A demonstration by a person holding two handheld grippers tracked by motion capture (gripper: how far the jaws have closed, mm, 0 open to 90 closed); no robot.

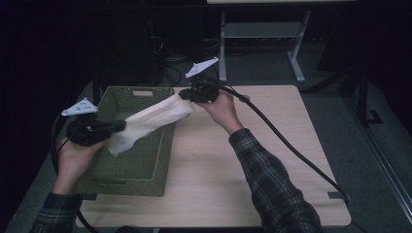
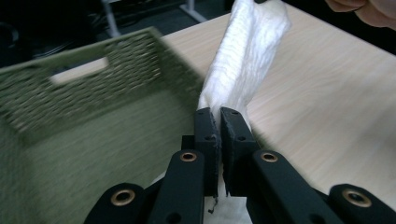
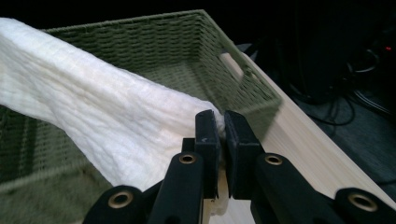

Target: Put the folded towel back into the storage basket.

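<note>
Cloth point(image 1: 150, 119) taut between both clamped tools

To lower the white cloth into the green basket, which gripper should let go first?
Probably the left gripper: it pinches the cloth directly over the basket. The right gripper grips the other end at the basket's far corner, near the table.
</note>
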